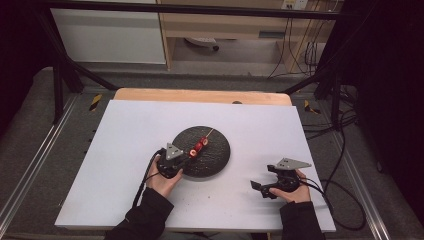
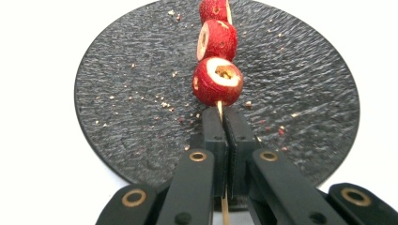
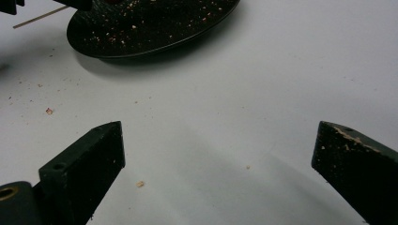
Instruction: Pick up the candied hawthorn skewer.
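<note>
The skewer [image 2: 219, 110] with red fruits [image 2: 218, 80] lies over the black plate [image 2: 122, 93], and the left gripper [image 2: 223, 115] is clamped on its stick. The right gripper [image 3: 216, 154] rests wide open on the white table [image 1: 125, 150]. Crumbs [image 3: 139, 183] dot the surface; grey floor [image 1: 30, 125] surrounds it.

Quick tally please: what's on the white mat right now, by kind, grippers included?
Red fruit pieces on the skewer: 3
Wooden skewer: 1
Black plate: 1
Grippers: 2, the left gripper shut on the skewer, the right gripper open over the mat
Total: 7
</note>
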The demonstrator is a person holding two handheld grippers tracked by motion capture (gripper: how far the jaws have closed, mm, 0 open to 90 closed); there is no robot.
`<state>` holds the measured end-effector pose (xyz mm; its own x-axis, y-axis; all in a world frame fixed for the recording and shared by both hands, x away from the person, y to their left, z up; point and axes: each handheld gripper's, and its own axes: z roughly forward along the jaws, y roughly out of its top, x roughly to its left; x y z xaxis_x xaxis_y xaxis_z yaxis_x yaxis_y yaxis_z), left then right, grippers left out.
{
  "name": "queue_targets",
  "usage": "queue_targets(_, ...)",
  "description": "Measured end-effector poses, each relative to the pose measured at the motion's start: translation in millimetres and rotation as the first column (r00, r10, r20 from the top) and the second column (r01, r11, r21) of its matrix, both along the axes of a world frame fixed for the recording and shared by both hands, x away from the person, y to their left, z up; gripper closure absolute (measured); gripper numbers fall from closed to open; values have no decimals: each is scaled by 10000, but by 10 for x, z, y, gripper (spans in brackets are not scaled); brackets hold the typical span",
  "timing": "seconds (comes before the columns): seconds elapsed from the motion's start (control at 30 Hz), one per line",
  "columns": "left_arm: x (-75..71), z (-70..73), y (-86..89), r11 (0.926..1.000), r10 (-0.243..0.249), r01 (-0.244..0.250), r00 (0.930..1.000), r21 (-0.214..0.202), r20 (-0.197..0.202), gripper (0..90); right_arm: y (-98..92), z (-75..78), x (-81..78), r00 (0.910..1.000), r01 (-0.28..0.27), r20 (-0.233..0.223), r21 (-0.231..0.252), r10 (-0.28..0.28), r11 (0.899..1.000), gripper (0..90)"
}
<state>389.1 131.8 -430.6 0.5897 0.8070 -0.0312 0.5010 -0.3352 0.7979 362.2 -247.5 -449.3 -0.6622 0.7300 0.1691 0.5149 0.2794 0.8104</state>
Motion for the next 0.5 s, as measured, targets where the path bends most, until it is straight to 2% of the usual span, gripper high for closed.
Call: queue_targets(0.5, -242, 59, 341, 9979, -150, 186, 9982, -624, 579, 886, 42, 8, -4, 9999, 30, -102, 145, -29, 9999, 35)
